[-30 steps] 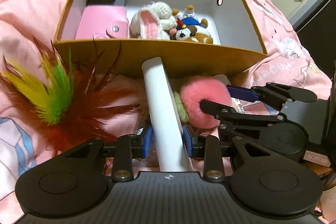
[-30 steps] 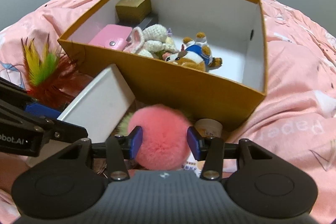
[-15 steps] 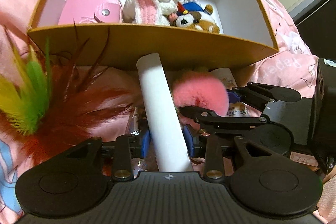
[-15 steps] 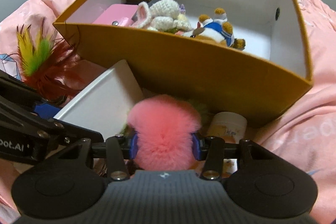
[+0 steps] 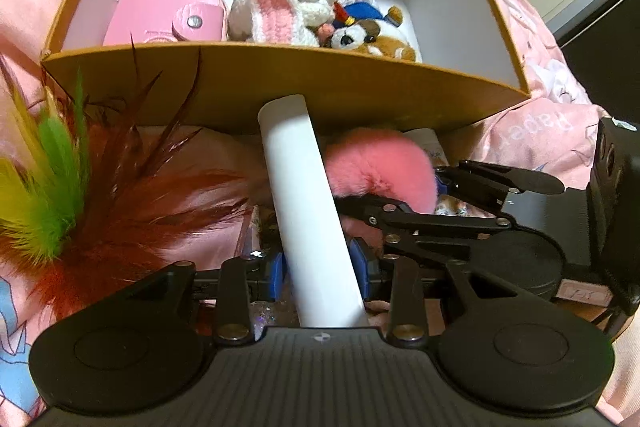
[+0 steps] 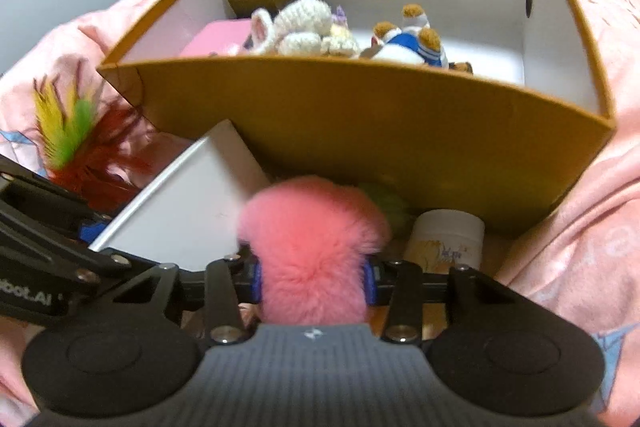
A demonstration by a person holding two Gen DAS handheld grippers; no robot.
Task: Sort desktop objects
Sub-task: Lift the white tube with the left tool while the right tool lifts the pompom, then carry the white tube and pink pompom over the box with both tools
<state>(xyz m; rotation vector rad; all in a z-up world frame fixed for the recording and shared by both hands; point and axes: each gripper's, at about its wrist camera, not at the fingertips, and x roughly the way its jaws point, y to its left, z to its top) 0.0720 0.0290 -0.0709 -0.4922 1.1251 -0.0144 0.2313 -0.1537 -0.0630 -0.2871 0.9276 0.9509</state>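
Both tongs grip: left tongs (image 5: 319, 269) pinch the white box (image 5: 308, 203); right tongs (image 6: 314, 277) are closing on the pink pompom (image 6: 310, 239), both just before the orange box (image 6: 360, 131), likely for loading.

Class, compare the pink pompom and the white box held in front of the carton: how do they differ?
The pink pompom is round and fluffy; the white box is flat-sided, smooth and long. The pompom sits between the closing right gripper fingers, the box in the left gripper. Both remain outside the orange carton.
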